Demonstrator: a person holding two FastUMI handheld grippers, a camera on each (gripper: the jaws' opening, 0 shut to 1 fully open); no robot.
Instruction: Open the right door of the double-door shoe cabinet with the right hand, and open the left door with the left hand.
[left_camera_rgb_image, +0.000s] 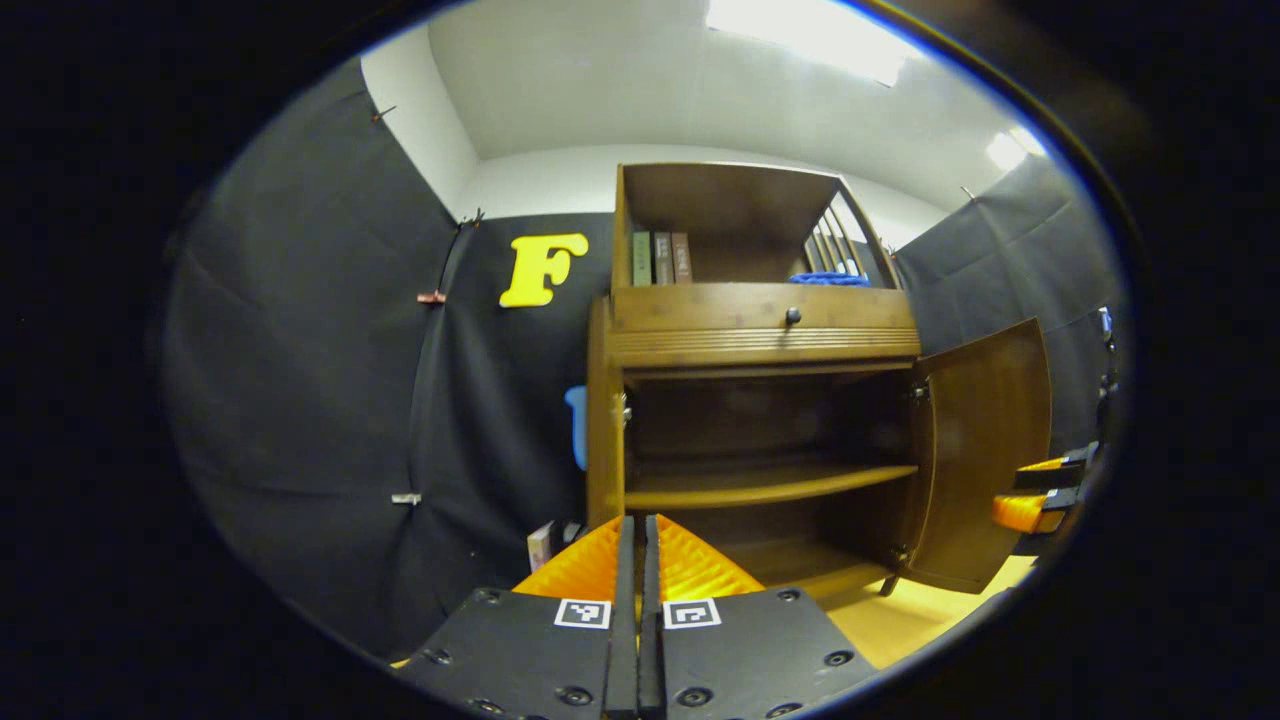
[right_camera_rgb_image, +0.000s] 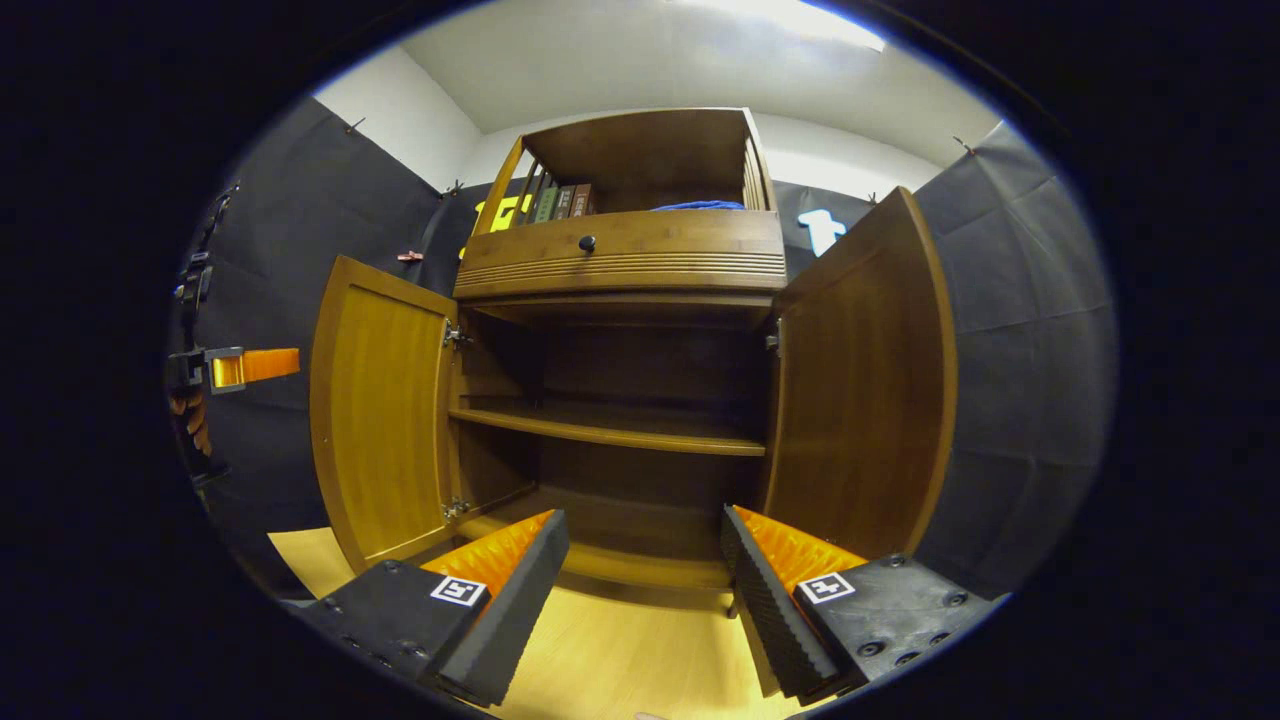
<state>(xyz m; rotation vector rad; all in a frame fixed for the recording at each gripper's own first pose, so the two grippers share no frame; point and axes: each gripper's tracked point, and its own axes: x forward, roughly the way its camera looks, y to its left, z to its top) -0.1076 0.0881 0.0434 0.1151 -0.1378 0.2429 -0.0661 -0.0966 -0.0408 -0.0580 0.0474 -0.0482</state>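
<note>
Left gripper (left_camera_rgb_image: 637, 530) pointing forward with its two orange-and-black fingers (left_camera_rgb_image: 690, 570) pressed flat together, holding nothing. Right gripper (right_camera_rgb_image: 640, 545) pointing forward with fingers (right_camera_rgb_image: 500, 560) spread wide apart, nothing between them. Also appearing at the far right edge of the left gripper view, side-on. Left gripper likewise appearing at the far left edge of the right gripper view.

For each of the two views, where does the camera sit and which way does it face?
Left gripper view: rides the left gripper, fingers shut, facing the shoe cabinet from its left side; the right door stands open, right gripper at the edge.
Right gripper view: rides the right gripper, fingers apart, facing the cabinet head-on, low; left door and right door open.
Shared: cabinet, shelf, drawer knob, books.
</note>
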